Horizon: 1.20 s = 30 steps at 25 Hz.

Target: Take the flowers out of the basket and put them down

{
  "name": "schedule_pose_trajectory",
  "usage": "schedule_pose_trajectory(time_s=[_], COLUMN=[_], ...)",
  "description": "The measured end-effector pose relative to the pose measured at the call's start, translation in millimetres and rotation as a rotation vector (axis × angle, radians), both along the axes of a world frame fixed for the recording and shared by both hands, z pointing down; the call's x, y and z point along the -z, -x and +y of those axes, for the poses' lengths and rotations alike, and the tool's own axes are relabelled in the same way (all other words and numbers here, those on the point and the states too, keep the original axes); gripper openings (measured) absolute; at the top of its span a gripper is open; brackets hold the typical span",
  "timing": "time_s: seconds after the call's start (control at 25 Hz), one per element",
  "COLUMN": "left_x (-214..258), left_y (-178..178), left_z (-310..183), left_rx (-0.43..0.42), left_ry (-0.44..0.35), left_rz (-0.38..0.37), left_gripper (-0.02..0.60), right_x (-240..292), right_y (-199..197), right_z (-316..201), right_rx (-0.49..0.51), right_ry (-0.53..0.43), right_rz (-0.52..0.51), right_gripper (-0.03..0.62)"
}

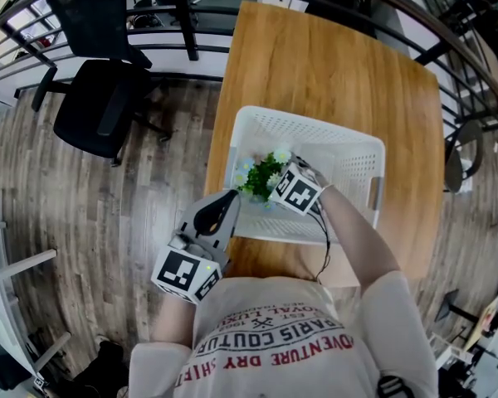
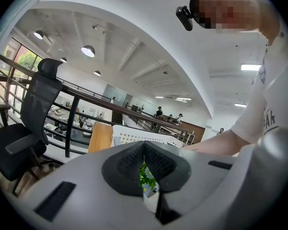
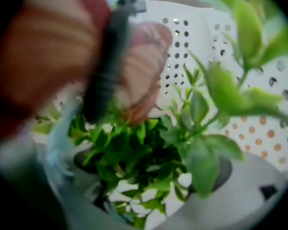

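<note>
A bunch of flowers (image 1: 261, 175) with green leaves and small white and pale blue blooms lies in the left part of the white perforated basket (image 1: 315, 127). My right gripper (image 1: 274, 179) reaches into the basket from the front. Its jaws stand wide apart with the foliage (image 3: 134, 147) filling the space between them, and its pads do not visibly press on it. A blurred reddish shape with a dark stalk (image 3: 105, 66) hangs close to that camera. My left gripper (image 1: 230, 199) is shut and empty, just outside the basket's front left corner, pointing at the flowers (image 2: 146, 176).
The basket stands at the near end of a wooden table (image 1: 332, 56). A black office chair (image 1: 100, 98) is on the wood floor to the left. A dark railing (image 1: 191, 15) runs along the far side. The basket's perforated wall (image 3: 182, 37) rises behind the flowers.
</note>
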<state>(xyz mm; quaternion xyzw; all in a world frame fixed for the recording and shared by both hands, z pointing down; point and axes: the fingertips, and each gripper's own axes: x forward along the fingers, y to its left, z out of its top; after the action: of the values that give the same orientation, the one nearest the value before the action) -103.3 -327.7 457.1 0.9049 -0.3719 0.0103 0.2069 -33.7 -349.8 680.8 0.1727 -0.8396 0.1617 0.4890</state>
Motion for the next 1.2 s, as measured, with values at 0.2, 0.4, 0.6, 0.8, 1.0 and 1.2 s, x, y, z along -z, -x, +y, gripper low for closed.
schedule_pose_trajectory(time_s=[0.2,0.4,0.6,0.8,1.0,1.2], left_x=[-1,2,-1,1,6,14], left_y=[2,5,4,6,8,11], left_z=[-1,-1,0,1,5,13], left_rx=[0.010,0.029,0.065,0.082,0.114,0.168], left_ry=[0.002,-0.002,-0.014,0.000,0.001,-0.018], left_rz=[0.002,0.002,-0.044,-0.040,-0.053,-0.077], left_gripper=[0.026,0.026,0.026,0.026,0.026,0.026], right_x=[-6,-4,-5,3,21,32], right_y=[1,1,-2,-9,-19,-24], right_z=[-2,-4,-3,-2,-4,-3], right_rx=[-0.013,-0.005,-0.003,-0.047,-0.048,-0.055], right_ry=[-0.005,-0.035,-0.022,0.008,-0.026,-0.037], right_rz=[-0.003,-0.012,0.010,0.005,0.019,-0.010], right_gripper=[0.479,0.479,0.477,0.476,0.465,0.458])
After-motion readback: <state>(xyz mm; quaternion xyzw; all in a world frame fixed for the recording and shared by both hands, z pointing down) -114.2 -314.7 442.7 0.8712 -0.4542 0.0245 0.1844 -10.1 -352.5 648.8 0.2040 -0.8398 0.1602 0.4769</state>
